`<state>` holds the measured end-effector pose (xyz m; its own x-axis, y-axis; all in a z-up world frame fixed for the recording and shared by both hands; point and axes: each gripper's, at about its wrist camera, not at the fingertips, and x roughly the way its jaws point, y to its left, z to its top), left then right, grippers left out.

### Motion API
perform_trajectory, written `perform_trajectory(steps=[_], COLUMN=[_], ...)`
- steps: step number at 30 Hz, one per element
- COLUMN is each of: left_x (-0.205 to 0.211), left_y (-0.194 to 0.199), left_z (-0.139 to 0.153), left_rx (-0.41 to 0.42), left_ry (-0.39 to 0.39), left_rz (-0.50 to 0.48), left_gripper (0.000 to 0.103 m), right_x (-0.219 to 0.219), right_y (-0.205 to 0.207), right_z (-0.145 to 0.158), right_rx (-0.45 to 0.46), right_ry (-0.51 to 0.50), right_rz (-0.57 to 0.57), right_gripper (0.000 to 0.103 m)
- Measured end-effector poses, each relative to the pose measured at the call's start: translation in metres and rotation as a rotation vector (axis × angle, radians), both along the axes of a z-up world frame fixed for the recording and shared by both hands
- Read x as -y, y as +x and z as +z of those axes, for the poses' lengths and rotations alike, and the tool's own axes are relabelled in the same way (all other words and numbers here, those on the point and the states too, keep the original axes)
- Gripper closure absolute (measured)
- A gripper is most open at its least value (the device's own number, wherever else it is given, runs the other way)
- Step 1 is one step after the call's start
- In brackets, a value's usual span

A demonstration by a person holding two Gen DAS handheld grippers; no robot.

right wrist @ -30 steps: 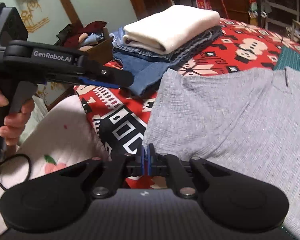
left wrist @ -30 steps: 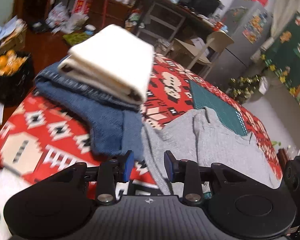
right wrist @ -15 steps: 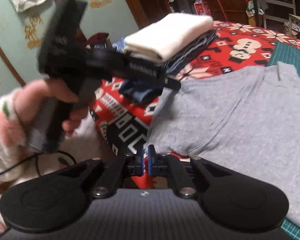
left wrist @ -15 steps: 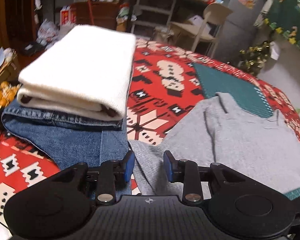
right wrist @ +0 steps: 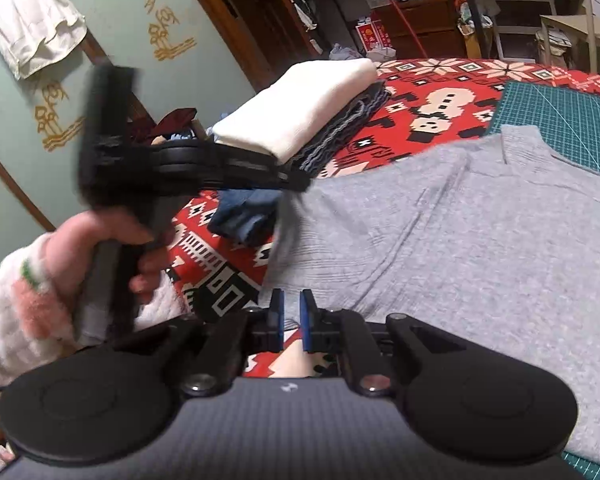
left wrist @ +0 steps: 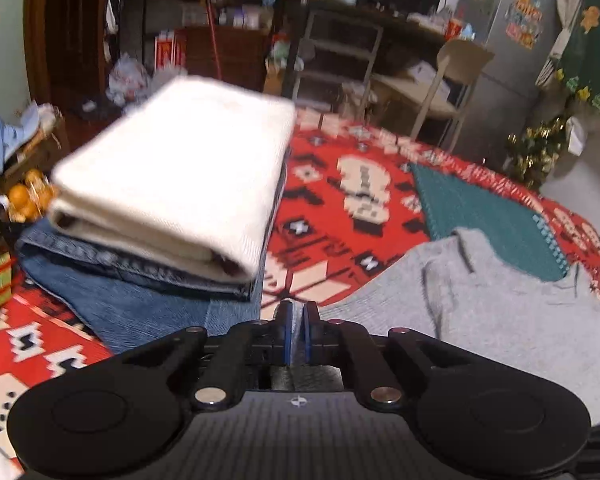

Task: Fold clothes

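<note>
Since the earlier frames, our left gripper (left wrist: 296,330) has come in over the near edge of the grey top (right wrist: 480,248), and its jaws have just been closing: they now pinch that edge, a sliver of grey cloth showing between the pads. The top lies flat on the red cloth (left wrist: 340,208), spreading ahead and to the right of those jaws; we judge the pinch is taken at the hem or side so a fold can be lifted over.

Our right gripper (right wrist: 291,322) has its jaws slightly parted, having just eased open. Nothing sits between them; the top's edge lies just ahead.

Left of the left jaws, the folded white piece (left wrist: 172,184) rests on folded jeans (left wrist: 140,300), evidently the finished pile, kept apart from the working area. A green mat (left wrist: 480,216) lies beyond the top.
</note>
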<state>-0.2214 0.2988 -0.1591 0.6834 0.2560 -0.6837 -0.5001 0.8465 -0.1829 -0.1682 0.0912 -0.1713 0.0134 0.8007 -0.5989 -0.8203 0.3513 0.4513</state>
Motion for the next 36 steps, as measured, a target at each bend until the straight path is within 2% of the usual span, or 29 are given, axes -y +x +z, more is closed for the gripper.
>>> perform_trajectory(steps=[5, 12, 19, 21, 25, 27, 28, 30, 31, 33, 36], left_x=[-0.001, -0.013, -0.024, -0.023, -0.022, -0.023, -0.022, -0.017, -0.013, -0.005, 0.015], left_y=[-0.018, -0.025, -0.029, -0.03, -0.036, -0.038, -0.039, -0.04, -0.039, -0.037, -0.031], left_z=[0.009, -0.002, -0.014, -0.012, -0.002, 0.002, 0.005, 0.011, 0.013, 0.017, 0.022], left_rx=[0.022, 0.023, 0.051, 0.059, 0.065, 0.075, 0.082, 0.097, 0.103, 0.112, 0.122], left_ry=[0.008, -0.061, -0.142, -0.142, -0.099, -0.109, -0.111, -0.11, -0.111, -0.118, -0.127], left_rz=[0.056, 0.101, 0.157, 0.161, 0.152, 0.14, 0.128, 0.099, 0.08, 0.039, -0.04], left_gripper=[0.098, 0.098, 0.093, 0.093, 0.078, 0.077, 0.077, 0.075, 0.074, 0.073, 0.069], right_x=[-0.003, -0.025, -0.047, -0.052, -0.041, -0.028, -0.019, 0.001, 0.011, 0.037, 0.079], right_y=[0.006, 0.012, 0.025, 0.033, 0.042, 0.046, 0.047, 0.049, 0.051, 0.054, 0.055], right_z=[-0.002, -0.006, -0.005, -0.007, -0.001, 0.005, 0.008, 0.014, 0.017, 0.021, 0.028], right_rx=[-0.01, 0.004, 0.036, 0.033, 0.055, 0.094, 0.119, 0.164, 0.183, 0.2, 0.228], right_ry=[0.011, -0.01, -0.012, -0.027, -0.03, -0.049, -0.063, -0.089, -0.101, -0.137, -0.194], right_rz=[-0.004, -0.02, -0.085, -0.115, -0.172, -0.214, -0.236, -0.282, -0.305, -0.359, -0.462], right_gripper=[0.092, 0.092, 0.092, 0.092, 0.091, 0.09, 0.088, 0.079, 0.071, 0.068, 0.056])
